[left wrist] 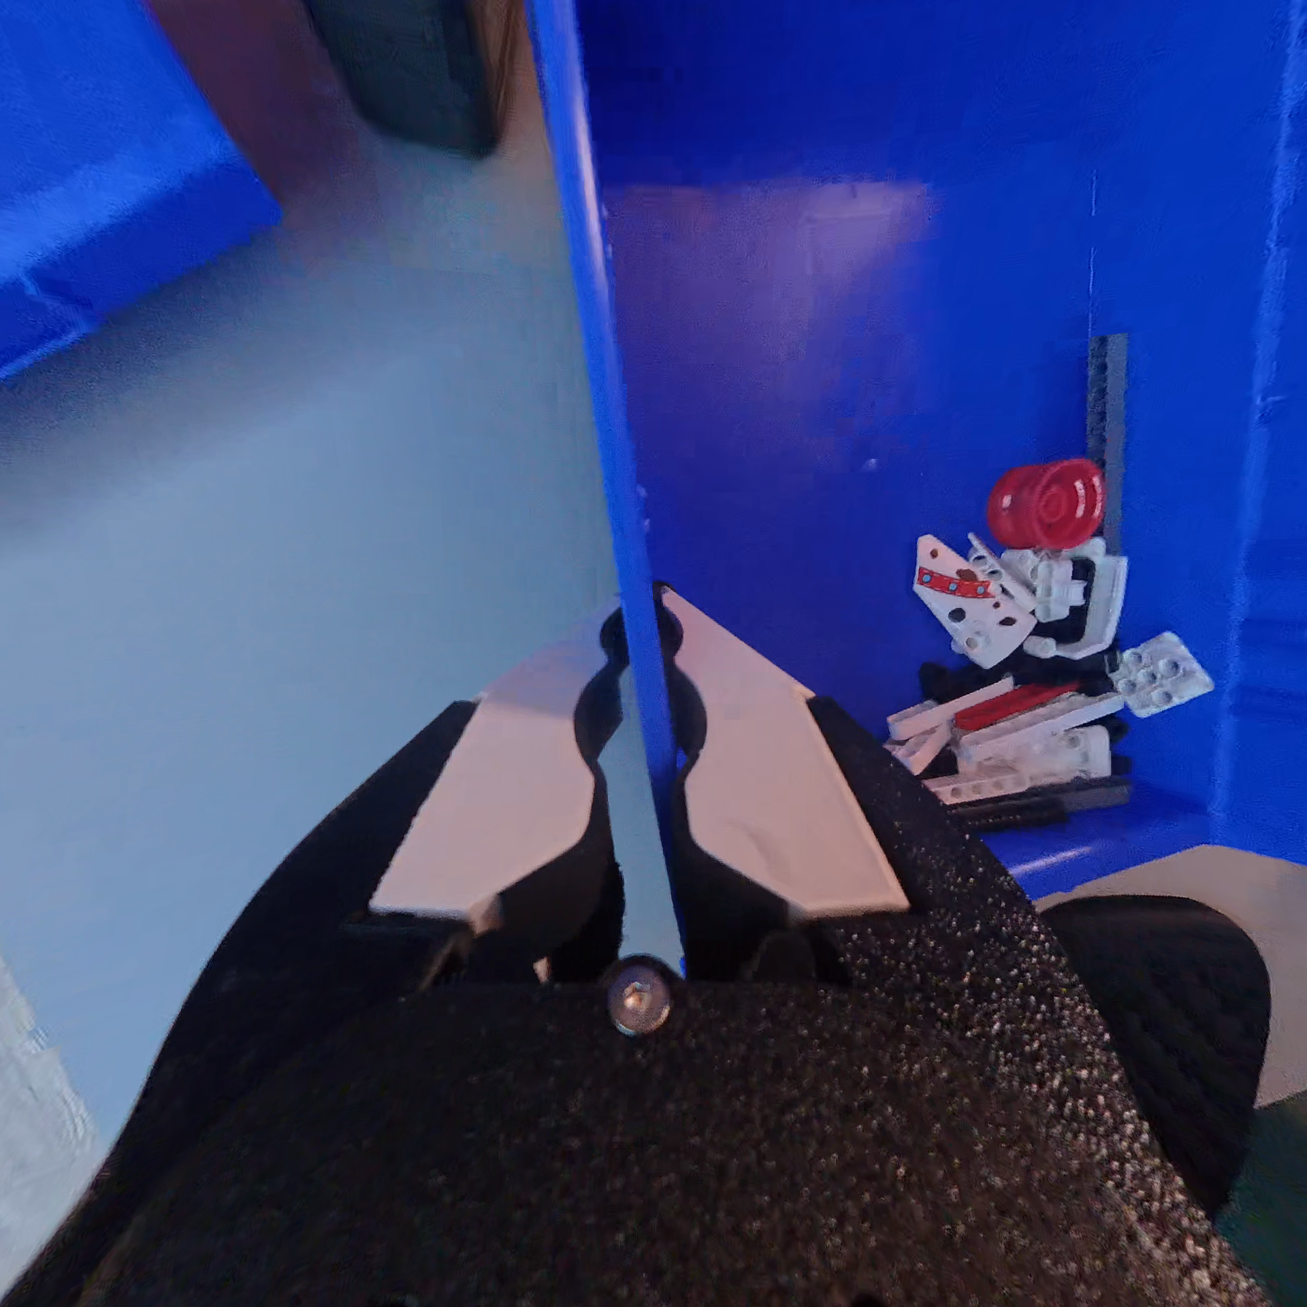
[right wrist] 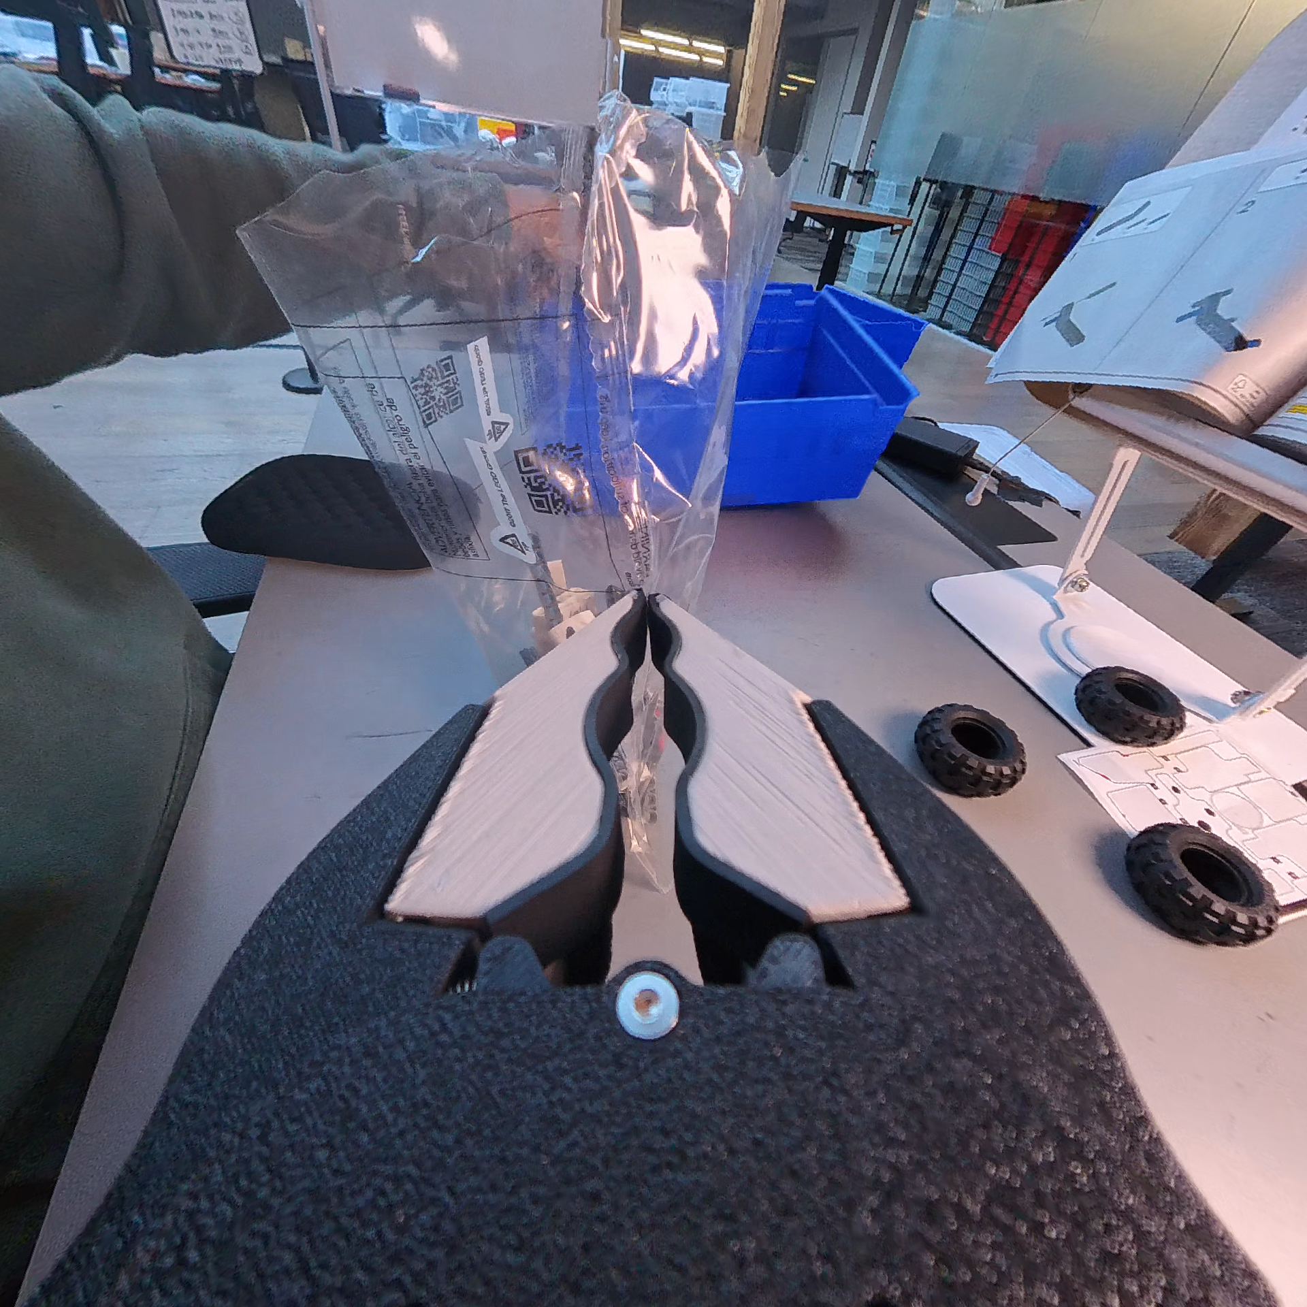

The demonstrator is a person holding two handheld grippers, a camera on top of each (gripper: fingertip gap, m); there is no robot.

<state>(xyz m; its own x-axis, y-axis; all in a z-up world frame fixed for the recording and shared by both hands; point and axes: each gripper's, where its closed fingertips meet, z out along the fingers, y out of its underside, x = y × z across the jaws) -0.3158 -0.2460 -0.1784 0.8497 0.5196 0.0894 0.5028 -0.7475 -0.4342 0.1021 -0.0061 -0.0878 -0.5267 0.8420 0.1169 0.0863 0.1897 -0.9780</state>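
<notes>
Left gripper [left wrist: 642,622] is clamped on the thin side wall [left wrist: 601,368] of a blue bin [left wrist: 884,318], one finger outside, one inside; the wall runs up frame centre, so the grip looks like it tilts or steadies the bin. A pile of white, red and black brick parts [left wrist: 1025,672] with a red wheel hub [left wrist: 1047,503] on top sits right of centre, bunched in the bin's corner, which fits a tilted bin. Right gripper [right wrist: 645,601] has its tips pinched tight on a clear plastic bag [right wrist: 509,368] at frame centre; the bag stands above the tips and is mostly slack. A few small pieces [right wrist: 559,615] show low in it just left of the tips; count and type unreadable through the film. The bag covers part of the blue bin [right wrist: 813,424] behind it. Three black tyres [right wrist: 969,750] lie loose on the table [right wrist: 813,622] at right, by a booklet stand [right wrist: 1047,622]. A green sleeve [right wrist: 106,212] fills upper left; its hand is hidden behind the bag.
</notes>
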